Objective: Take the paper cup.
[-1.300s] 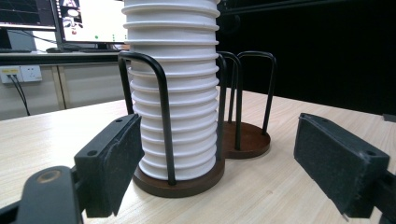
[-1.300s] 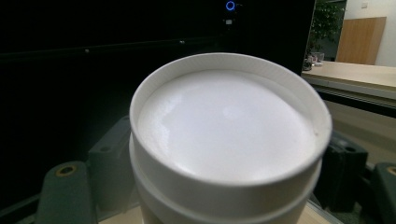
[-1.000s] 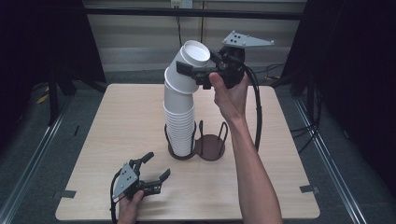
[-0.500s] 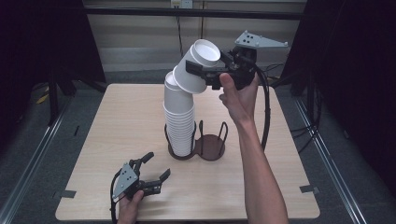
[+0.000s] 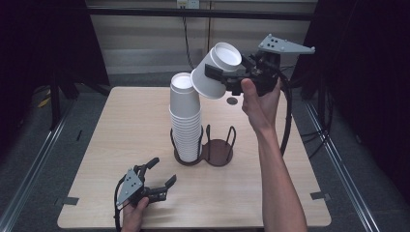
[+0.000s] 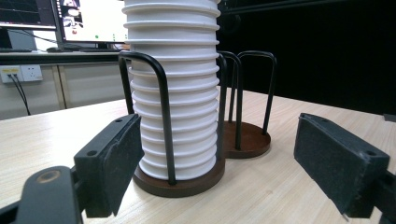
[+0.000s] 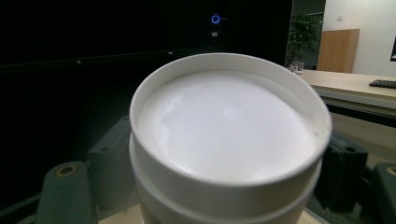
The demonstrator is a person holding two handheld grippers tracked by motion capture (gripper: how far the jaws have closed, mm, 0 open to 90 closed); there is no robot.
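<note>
Right gripper view, unmarked white cup (image 7: pixel 229 140), no writing

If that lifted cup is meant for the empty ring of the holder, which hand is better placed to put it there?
Probably the right. The right gripper already grips the cup, above the empty ring. The left gripper rests open near the table's front edge, holding nothing.

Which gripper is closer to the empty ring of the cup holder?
Left. The left gripper rests low on the table, just in front of the cup holder and apart from the empty ring. The right gripper is raised high above it, holding a cup.
</note>
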